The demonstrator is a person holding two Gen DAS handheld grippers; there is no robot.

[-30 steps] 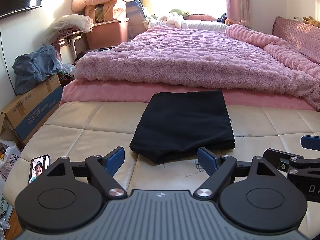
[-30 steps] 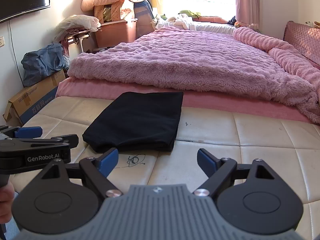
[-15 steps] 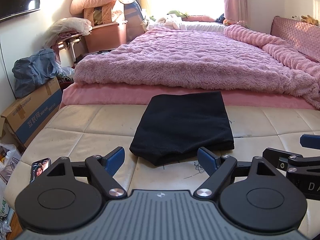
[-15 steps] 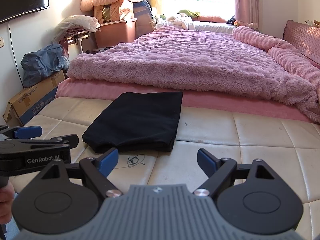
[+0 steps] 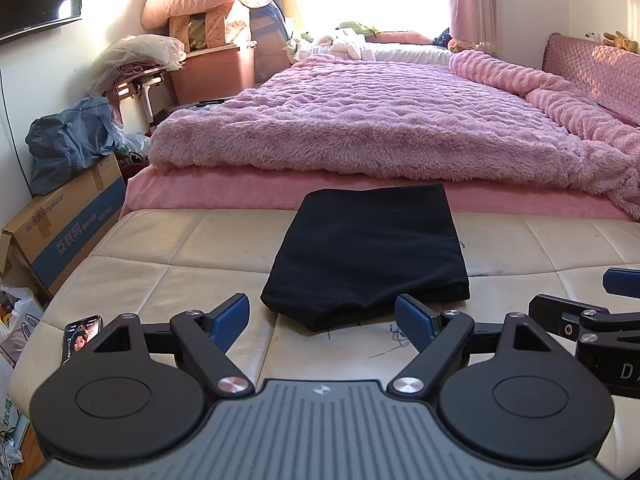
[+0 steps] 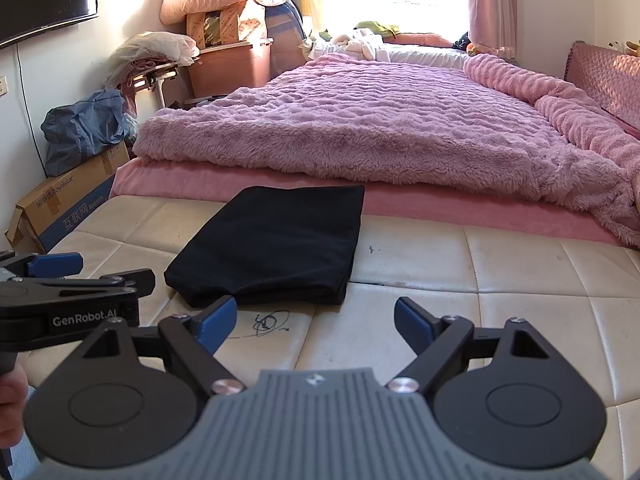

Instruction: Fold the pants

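The black pants [image 5: 370,252] lie folded into a flat rectangle on the cream padded bench [image 5: 168,256]; they also show in the right wrist view [image 6: 276,246]. My left gripper [image 5: 322,320] is open and empty, just short of the pants' near edge. My right gripper [image 6: 310,322] is open and empty, near the pants' near right corner and apart from them. The left gripper shows at the left edge of the right wrist view [image 6: 76,280]; the right one shows at the right edge of the left wrist view [image 5: 592,316].
A phone [image 5: 80,336] lies on the bench's near left corner. A pink fluffy blanket [image 5: 380,128] covers the bed behind the bench. A cardboard box [image 5: 68,224] with a blue bag and piled bedding stand at the left wall. Pen scribbles [image 6: 270,322] mark the bench.
Both grippers stay open and empty. The views have shifted only slightly; the pants have not moved.
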